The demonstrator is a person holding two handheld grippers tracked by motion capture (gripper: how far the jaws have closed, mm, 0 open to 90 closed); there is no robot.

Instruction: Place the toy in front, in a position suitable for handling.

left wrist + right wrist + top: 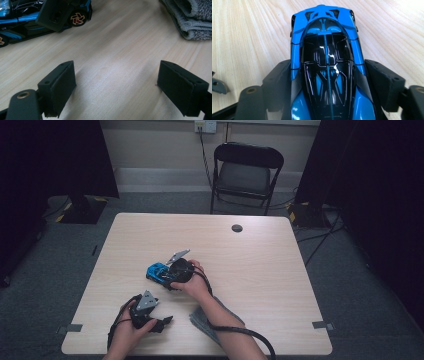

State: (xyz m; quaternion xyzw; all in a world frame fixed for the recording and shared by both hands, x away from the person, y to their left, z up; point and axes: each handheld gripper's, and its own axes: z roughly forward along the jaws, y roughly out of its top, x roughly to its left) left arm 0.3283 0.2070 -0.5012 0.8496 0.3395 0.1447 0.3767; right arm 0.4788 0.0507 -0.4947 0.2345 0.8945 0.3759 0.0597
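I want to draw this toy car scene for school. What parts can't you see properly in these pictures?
- Toy car: in the right gripper view its rear is cut off by the bottom edge, and the jaws cover its sides.
- In the high view, the right gripper and hand cover much of the car.
- Grey cloth: in the left gripper view it is cut off by the frame edges; in the high view the forearm covers part.
- Left gripper: open over bare table.

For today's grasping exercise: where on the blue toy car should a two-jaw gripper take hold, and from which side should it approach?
Grip the blue toy car across its flanks at mid-body, coming from above along its length, as the right gripper now straddles it. The sides there look near parallel, while the nose tapers and the glossy roof would probably slip.
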